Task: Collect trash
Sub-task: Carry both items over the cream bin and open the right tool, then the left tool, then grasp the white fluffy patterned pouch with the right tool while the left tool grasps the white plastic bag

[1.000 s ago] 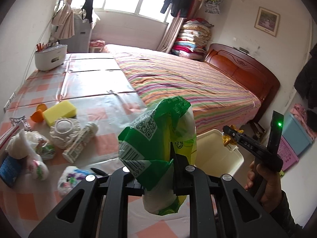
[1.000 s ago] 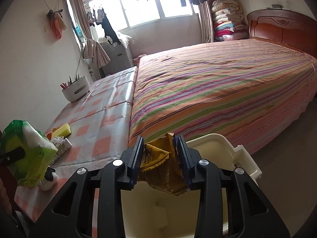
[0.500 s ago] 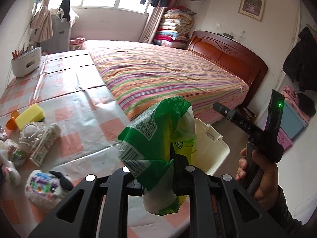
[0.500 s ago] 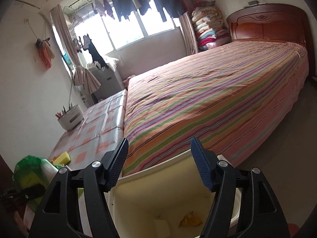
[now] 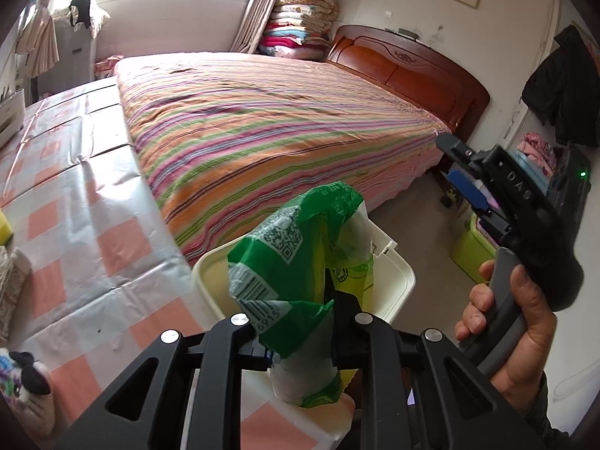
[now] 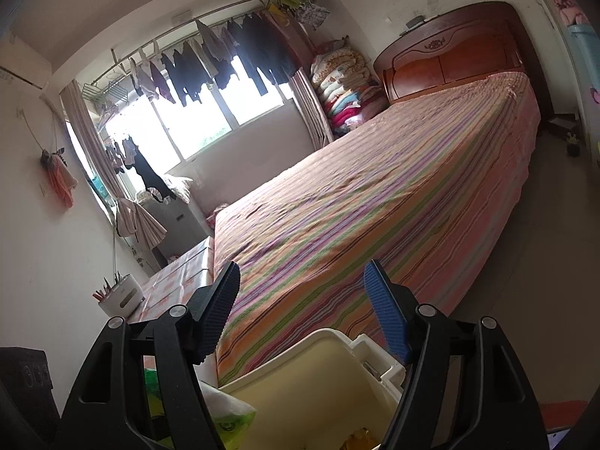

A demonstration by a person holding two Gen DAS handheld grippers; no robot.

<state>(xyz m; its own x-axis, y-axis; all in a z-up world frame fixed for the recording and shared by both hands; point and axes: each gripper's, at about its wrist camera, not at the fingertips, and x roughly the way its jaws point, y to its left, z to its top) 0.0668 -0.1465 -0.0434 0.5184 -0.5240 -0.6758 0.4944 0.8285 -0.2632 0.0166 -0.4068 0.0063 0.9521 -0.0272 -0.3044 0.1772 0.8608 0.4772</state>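
Observation:
My left gripper (image 5: 300, 322) is shut on a crumpled green and white plastic wrapper (image 5: 300, 262) and holds it over the near rim of a cream plastic bin (image 5: 397, 285). The bin stands between the table edge and the bed. My right gripper (image 6: 303, 311) is open and empty, raised above the bin (image 6: 300, 382). A yellow wrapper (image 6: 360, 440) lies at the bin's bottom. The right gripper also shows in the left wrist view (image 5: 465, 172), held in a hand at the right. The green wrapper shows low left in the right wrist view (image 6: 225, 412).
A table with an orange checked cloth (image 5: 75, 225) lies on the left, with a knitted toy (image 5: 22, 371) at its near edge. A striped bed (image 5: 262, 120) fills the middle. A white utensil holder (image 6: 120, 296) stands far back on the table. A green box (image 5: 468, 247) sits on the floor.
My right gripper opened and dropped the yellow wrapper into the bin, then lifted and tilted up. My left gripper carried the green wrapper right, from over the table to over the bin.

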